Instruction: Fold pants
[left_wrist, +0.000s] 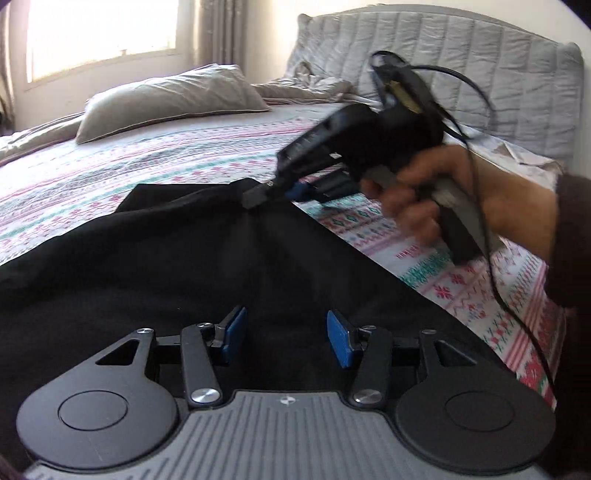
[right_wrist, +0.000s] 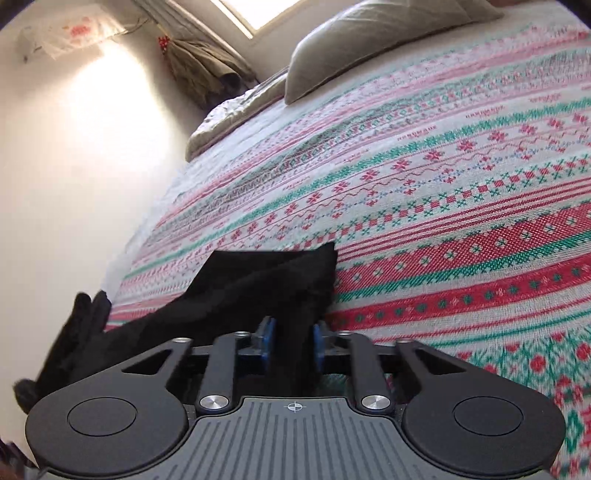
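Note:
Black pants (left_wrist: 177, 258) lie spread on the patterned bedspread (left_wrist: 155, 155). My left gripper (left_wrist: 286, 336) is open just above the black cloth, with nothing between its blue pads (left_wrist: 234, 328). My right gripper (left_wrist: 266, 194) appears in the left wrist view, held by a hand, pinching the far edge of the pants and lifting it into a peak. In the right wrist view my right gripper (right_wrist: 291, 345) is shut on a fold of the pants (right_wrist: 266, 280), which trail off to the left.
A grey pillow (left_wrist: 166, 99) lies at the head of the bed under a bright window (left_wrist: 99, 33). A quilted grey headboard cover (left_wrist: 461, 66) stands at the back right. A cable (left_wrist: 480, 184) hangs from the right gripper. A white wall (right_wrist: 74, 184) borders the bed.

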